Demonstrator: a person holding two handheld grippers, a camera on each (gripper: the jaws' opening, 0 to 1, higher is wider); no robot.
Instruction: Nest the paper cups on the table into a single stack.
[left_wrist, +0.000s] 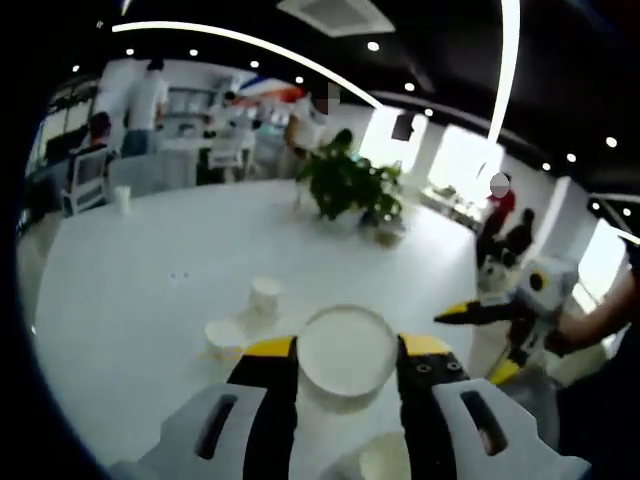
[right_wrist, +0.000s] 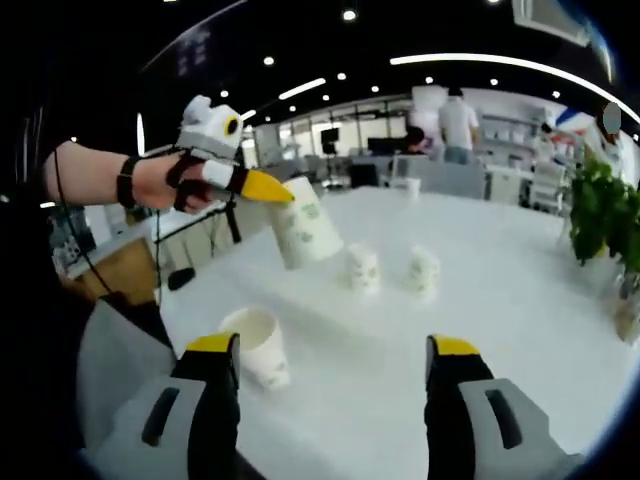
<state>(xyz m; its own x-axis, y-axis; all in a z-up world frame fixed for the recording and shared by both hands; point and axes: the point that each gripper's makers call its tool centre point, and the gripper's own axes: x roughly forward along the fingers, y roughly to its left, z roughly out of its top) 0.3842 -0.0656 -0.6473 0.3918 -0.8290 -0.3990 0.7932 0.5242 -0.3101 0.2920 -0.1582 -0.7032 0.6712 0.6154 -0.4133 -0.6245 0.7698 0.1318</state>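
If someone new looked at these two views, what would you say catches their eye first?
Probably the white paper cup with a faint green print, held in the air above the white table by the left gripper. Next, the right gripper hangs open beside an upright white paper cup, with two upside-down cups beyond.
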